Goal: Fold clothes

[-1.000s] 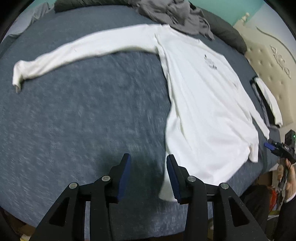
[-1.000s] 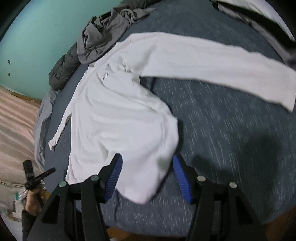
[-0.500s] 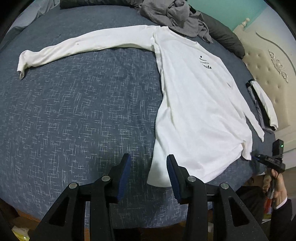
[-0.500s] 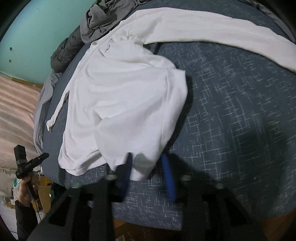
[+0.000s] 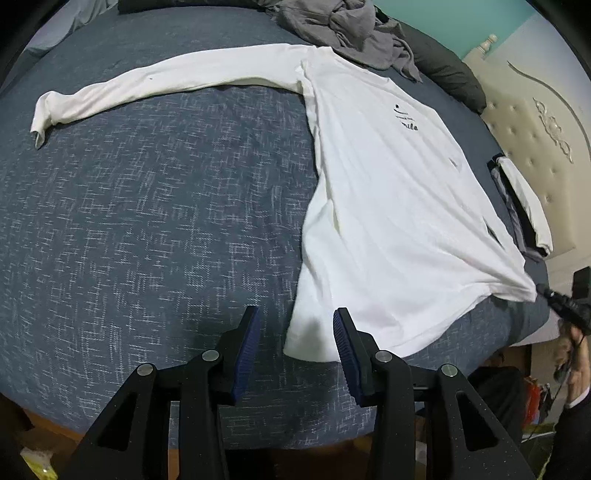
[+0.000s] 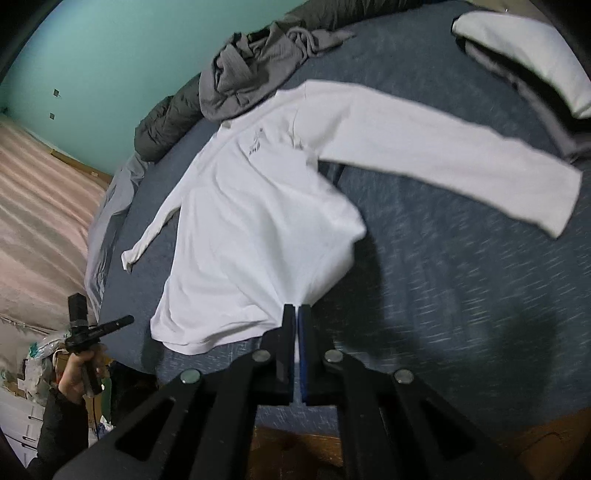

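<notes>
Right gripper pinches the white shirt's near hem corner; left gripper hovers w/ jaws wide over the other corner.

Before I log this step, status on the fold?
Left hand-held gripper open at hem corner. Right hand-held gripper shut on white shirt hem. Grey clothes pile touching collar.

Left wrist cam looks down from the bed's foot edge, close over one hem corner of the white shirt. Right wrist cam sits at the other hem corner, facing the same way. Both share shirt, bed, grey clothes pile.
</notes>
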`<state>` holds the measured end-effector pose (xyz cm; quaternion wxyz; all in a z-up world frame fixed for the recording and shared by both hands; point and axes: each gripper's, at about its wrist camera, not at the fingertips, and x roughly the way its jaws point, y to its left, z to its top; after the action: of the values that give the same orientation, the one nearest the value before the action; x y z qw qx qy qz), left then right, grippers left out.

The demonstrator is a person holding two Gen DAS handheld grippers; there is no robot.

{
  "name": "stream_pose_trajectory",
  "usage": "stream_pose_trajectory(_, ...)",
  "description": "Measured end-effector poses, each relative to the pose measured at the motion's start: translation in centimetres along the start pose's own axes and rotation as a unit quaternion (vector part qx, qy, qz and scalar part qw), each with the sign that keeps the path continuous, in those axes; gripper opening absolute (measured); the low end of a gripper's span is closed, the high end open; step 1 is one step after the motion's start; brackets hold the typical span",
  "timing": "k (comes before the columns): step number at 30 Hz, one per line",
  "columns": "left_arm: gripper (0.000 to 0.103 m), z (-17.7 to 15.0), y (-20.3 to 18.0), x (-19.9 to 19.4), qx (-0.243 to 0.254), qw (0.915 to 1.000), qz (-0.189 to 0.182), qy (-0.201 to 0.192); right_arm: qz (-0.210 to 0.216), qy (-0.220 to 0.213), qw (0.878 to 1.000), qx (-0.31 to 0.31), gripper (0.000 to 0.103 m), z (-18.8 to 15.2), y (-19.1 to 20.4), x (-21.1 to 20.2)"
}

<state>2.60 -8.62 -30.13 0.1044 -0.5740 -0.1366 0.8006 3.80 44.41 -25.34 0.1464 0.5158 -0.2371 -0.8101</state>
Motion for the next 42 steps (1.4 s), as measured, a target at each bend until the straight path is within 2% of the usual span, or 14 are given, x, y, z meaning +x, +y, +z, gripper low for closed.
stream_pose_trajectory(5, 0.055, -0.2, 0.1, 0.6, -0.003, 1.0, -0.002, 0.003, -0.029, -0.012, 0.999, 0.015, 0.0, 0.6, -2.2, -2.2)
stream_pose_trajectory(9, 0.055, -0.4, 0.3, 1.1, -0.007, 1.0, -0.003, 0.004, -0.018, 0.012, 1.0, 0.002, 0.005, 0.1, -2.3, -0.5)
stream_pose_trajectory(11, 0.055, -0.4, 0.5, 1.2, -0.01, 0.9999, -0.003, 0.006, -0.024, 0.028, 0.999, -0.005, 0.031, -0.5, -1.9, 1.1)
stream_pose_trajectory(12, 0.055, -0.4, 0.6, 1.2, -0.012, 0.9999, -0.003, 0.007, -0.027, 0.037, 0.999, -0.012, 0.052, -0.7, -1.7, 2.0)
stream_pose_trajectory(13, 0.055, -0.5, 0.8, 1.2, -0.014, 0.9999, -0.004, 0.008, -0.028, 0.044, 0.998, -0.018, 0.054, -0.9, -1.4, 2.8)
stream_pose_trajectory(20, 0.055, -0.8, 1.1, 0.6, -0.013, 0.9999, 0.002, 0.005, -0.065, 0.074, 0.993, -0.066, 0.053, -2.0, -0.6, 7.3)
stream_pose_trajectory(21, 0.055, -0.8, 1.1, 0.5, -0.012, 0.9999, 0.002, 0.004, -0.062, 0.073, 0.993, -0.064, 0.042, -2.1, -0.8, 7.5)
stream_pose_trajectory(22, 0.055, -0.9, 1.1, 0.4, -0.012, 0.9999, 0.003, 0.002, -0.059, 0.071, 0.994, -0.062, 0.024, -2.1, -1.0, 7.6)
stream_pose_trajectory(25, 0.055, -0.9, 0.9, 0.5, -0.012, 0.9999, 0.001, 0.004, -0.046, 0.063, 0.995, -0.056, 0.004, -2.2, -1.5, 7.6)
stream_pose_trajectory(35, 0.056, -0.9, 0.1, 3.3, -0.005, 0.9996, -0.008, 0.025, 0.011, 0.0, 1.0, -0.027, 0.003, -0.3, -0.8, 1.4)
stream_pose_trajectory(40, 0.055, -1.0, -0.2, 5.0, -0.001, 0.9992, -0.016, 0.037, 0.016, -0.012, 0.999, -0.032, 0.003, 0.2, 0.1, -0.6)
stream_pose_trajectory(41, 0.053, -1.0, -0.2, 5.0, 0.002, 0.9991, -0.018, 0.038, 0.016, -0.013, 0.999, -0.033, 0.003, 0.3, 0.2, -0.8)
stream_pose_trajectory(42, 0.038, -1.1, -0.4, 5.1, 0.006, 0.999, -0.021, 0.039, 0.014, -0.013, 0.999, -0.033, 0.003, 0.3, 0.2, -0.9)
